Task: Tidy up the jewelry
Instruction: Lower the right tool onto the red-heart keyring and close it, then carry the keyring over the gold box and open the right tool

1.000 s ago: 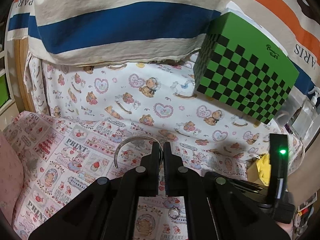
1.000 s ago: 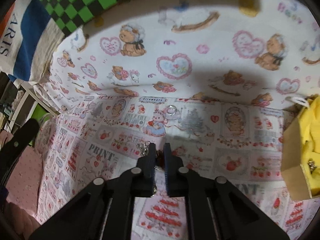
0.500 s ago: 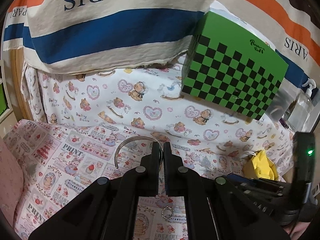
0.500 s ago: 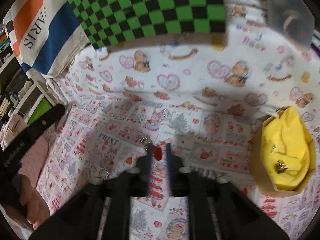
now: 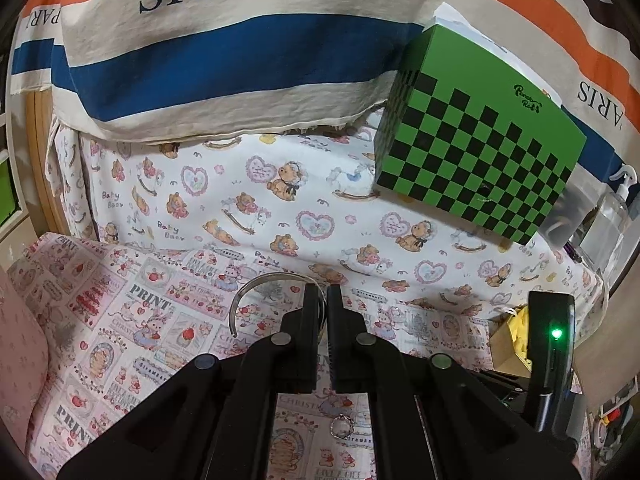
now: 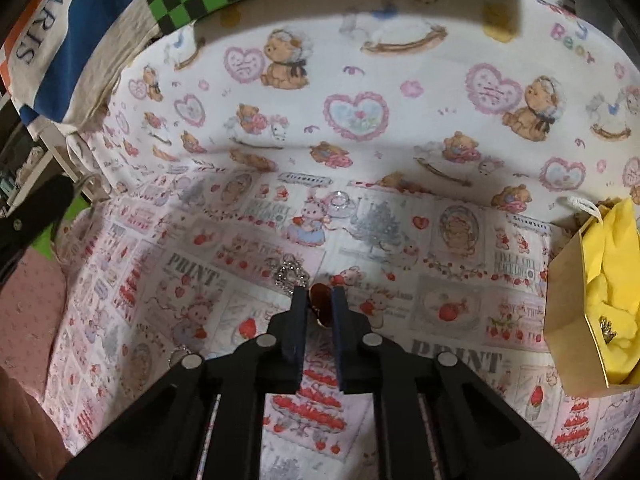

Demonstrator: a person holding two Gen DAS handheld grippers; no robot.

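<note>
Vs. half a sec ago: right tongs [image 6: 319, 294] have come down closer to the printed cloth [image 6: 400, 280], and their jaws have just been closing; they now sit clamped on a small red-and-gold piece [image 6: 320, 304], prob. a ring or earring, can't tell which. Back then the jaws stood wider with the red piece loose in the gap. Left-wrist view barely differs: left tongs [image 5: 319, 312] stay together, pinching one end of a thin silver bangle [image 5: 256, 288] whose open arc curves up and out to the left, above the cloth.

Around: a sparkly silver piece [image 6: 289, 274] lies on the cloth just beside the right tongs' left finger tip, touching or nearly so. A clear-stone ring [image 6: 340, 202] sits farther back near the seam with the teddy-bear sheet [image 6: 360, 112]. Another small silver ring [image 5: 341, 426] lies on the cloth under the left tongs. At the right, a small brown paper bag [image 6: 576, 308] w/ yellow tissue [image 6: 608, 264] holds a gold crown-shaped item [image 6: 607, 330]. Green-and-black checkered box [image 5: 480, 152] sits behind on the bear sheet, against a striped PARIS bag [image 5: 224, 64]. Clear pump bottle [image 5: 612, 216] at far right.

Pose: right tongs angle steeply down at the cloth; left tongs tilt down less and sit off to the right tongs' left, w/ the body visible at that view's left edge.
</note>
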